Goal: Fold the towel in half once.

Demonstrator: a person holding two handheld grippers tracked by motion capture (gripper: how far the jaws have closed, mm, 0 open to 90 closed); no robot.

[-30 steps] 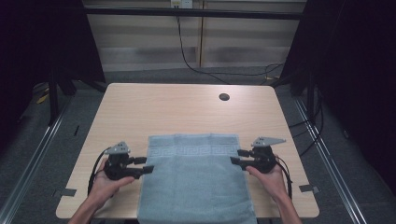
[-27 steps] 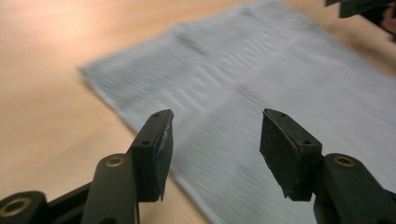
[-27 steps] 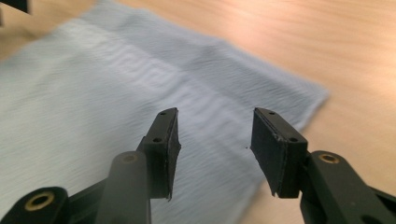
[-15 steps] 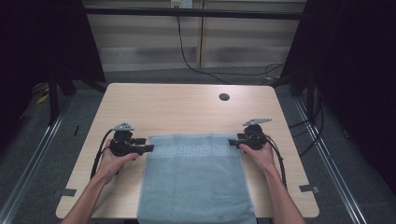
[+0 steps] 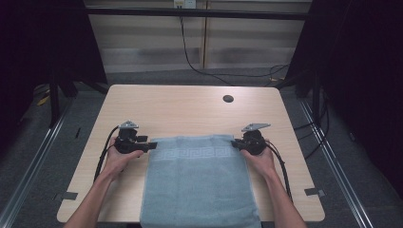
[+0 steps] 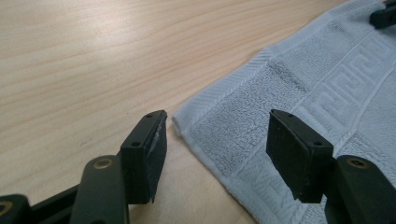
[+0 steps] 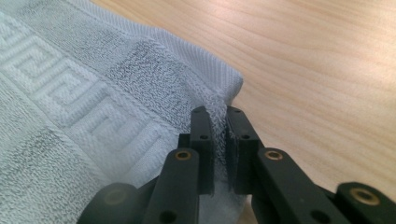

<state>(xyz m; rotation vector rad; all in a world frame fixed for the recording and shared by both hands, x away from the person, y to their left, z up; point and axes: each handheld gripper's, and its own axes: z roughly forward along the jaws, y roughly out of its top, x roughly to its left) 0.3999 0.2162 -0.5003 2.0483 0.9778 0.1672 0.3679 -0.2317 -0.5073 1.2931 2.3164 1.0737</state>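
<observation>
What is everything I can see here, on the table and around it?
towel: one, pale blue-grey with a woven key-pattern band, flat on the near half of the table, its near end at the table's front edge
table: one, light wood, in the middle of the view
round hole: one, dark, in the tabletop near its far right corner
cable: one, black, hanging down the wall behind the table
left gripper: one, black, jaws open around the towel's far left corner, not pressing it
right gripper: one, black, jaws just closed, pinching the towel's far right corner
forearms: two, bare, coming in from the bottom edge
</observation>
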